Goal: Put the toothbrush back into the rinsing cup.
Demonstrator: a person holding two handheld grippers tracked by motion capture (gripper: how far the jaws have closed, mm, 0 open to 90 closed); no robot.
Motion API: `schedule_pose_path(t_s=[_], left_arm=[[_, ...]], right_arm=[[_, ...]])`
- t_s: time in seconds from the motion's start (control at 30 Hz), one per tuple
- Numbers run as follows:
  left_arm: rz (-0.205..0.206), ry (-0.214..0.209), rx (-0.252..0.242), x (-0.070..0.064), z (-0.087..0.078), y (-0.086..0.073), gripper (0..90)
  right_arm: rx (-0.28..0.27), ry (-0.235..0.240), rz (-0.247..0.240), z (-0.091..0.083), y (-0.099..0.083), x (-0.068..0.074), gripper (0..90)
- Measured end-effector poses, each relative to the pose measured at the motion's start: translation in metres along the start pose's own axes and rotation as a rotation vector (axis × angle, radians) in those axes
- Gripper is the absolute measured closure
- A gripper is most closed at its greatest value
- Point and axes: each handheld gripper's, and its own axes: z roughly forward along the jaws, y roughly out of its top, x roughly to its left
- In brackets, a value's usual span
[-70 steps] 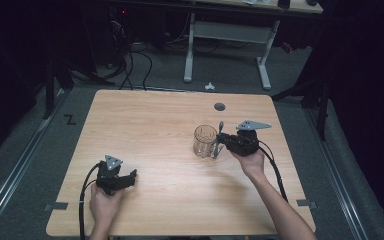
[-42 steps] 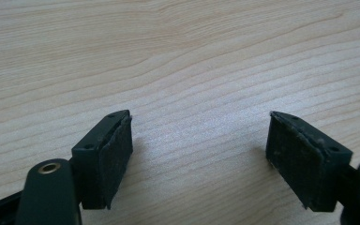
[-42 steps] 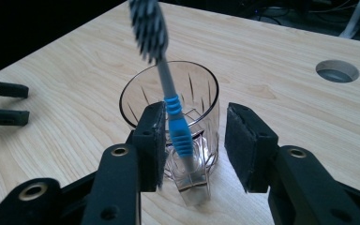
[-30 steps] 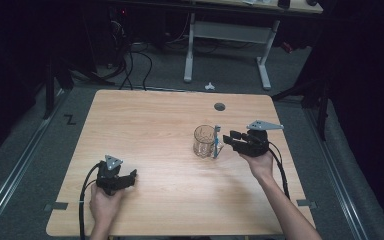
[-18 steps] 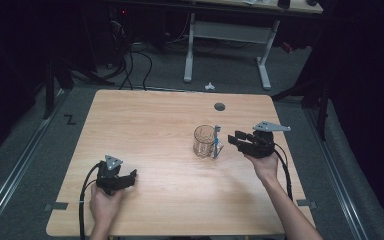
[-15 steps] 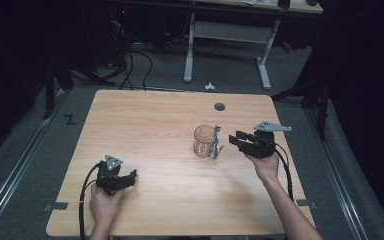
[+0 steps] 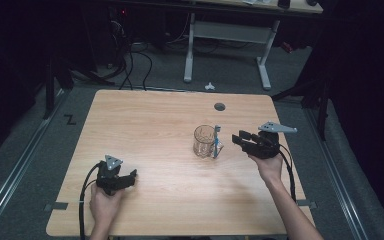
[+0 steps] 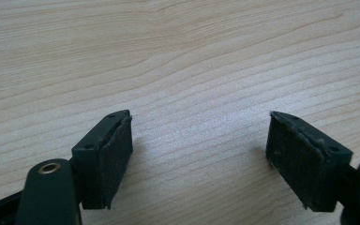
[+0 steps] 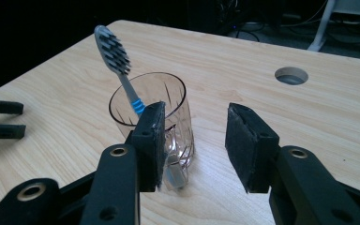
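A clear glass mug (image 7: pixel 203 141) stands right of the table's middle. A blue and white toothbrush (image 7: pixel 216 140) leans in it, bristle head up. My right gripper (image 7: pixel 240 139) is held open a short way to the mug's right, jaws pointed at it and touching nothing. In the right gripper view the mug (image 9: pixel 150 93) and the toothbrush (image 9: pixel 117 56) stand just beyond the gripper (image 9: pixel 194 140), partly behind its left jaw. At the front left my left gripper (image 7: pixel 130 175) rests low over the table, open. Bare wood lies between its jaws (image 8: pixel 199 154).
A round cable hole (image 7: pixel 220 106) sits in the wooden table (image 7: pixel 155 125) behind the mug. A small white object (image 7: pixel 209 86) lies on the floor beyond the far edge. Desk legs and cables stand further back. The left gripper (image 9: pixel 0 119) shows at the right gripper view's left edge.
My right gripper has drawn back to the right, away from the mug, and the toothbrush stays standing in it. The left gripper has not moved.
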Motion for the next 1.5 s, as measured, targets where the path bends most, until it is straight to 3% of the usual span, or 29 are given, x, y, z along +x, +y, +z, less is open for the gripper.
schedule_pose_path(t_s=[0.5,1.03,1.5], left_arm=[[0.000,0.000,0.000,0.000,0.000,0.000,23.5],[0.000,-0.001,0.000,0.000,0.000,0.000,23.5],[-0.001,-0.001,-0.001,0.000,0.000,0.000,23.6]], right_arm=[[-0.012,-0.014,0.031,-0.010,-0.008,-0.007,58.3],[-0.012,-0.018,0.009,-0.017,-0.010,-0.003,58.3],[-0.017,-0.041,0.022,-0.026,-0.022,-0.007,58.3]])
